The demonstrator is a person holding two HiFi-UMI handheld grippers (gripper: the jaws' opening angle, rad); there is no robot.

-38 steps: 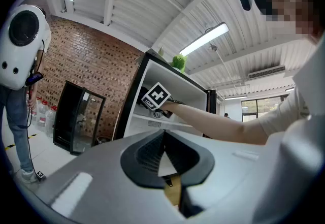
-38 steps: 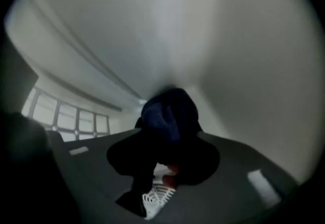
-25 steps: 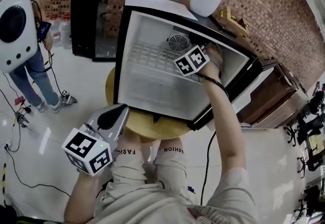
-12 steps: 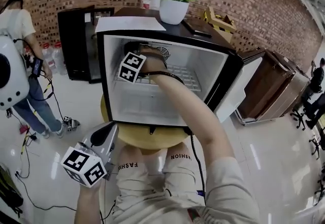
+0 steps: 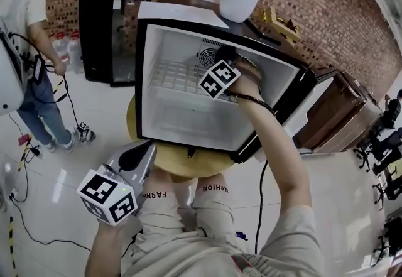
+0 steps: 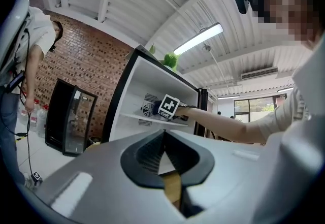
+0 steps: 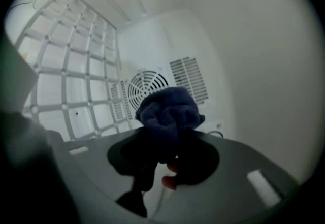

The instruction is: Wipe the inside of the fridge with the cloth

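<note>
Inside fridge, upper rear: right gripper reaches in above wire shelf, aimed at back wall by fan grille.
R jaws: clamped on cloth. Only part-closed because the wad is thick; no gap seen betw pads and fabric.
Cloth: dark blue, bunched, sticks out past jaw tips so fabric, not plastic, meets the wall first. Sits just in front of grille; contact w/ wall can't be told.
L gripper: jaws fully together, nothing betw them. Held low outside the fridge near person's knees, pointing level at the open front. Prob parked there to stay out of R arm's way.
Door: swung wide to the right, gives arm full access.
Support: fridge sits on round wooden stool, which brings it up to arm reach.
Step (est): wiping rear/upper zone; floor + side walls likely left to do.
Risk: cloth snagging on grille slots or shelf wires.
</note>
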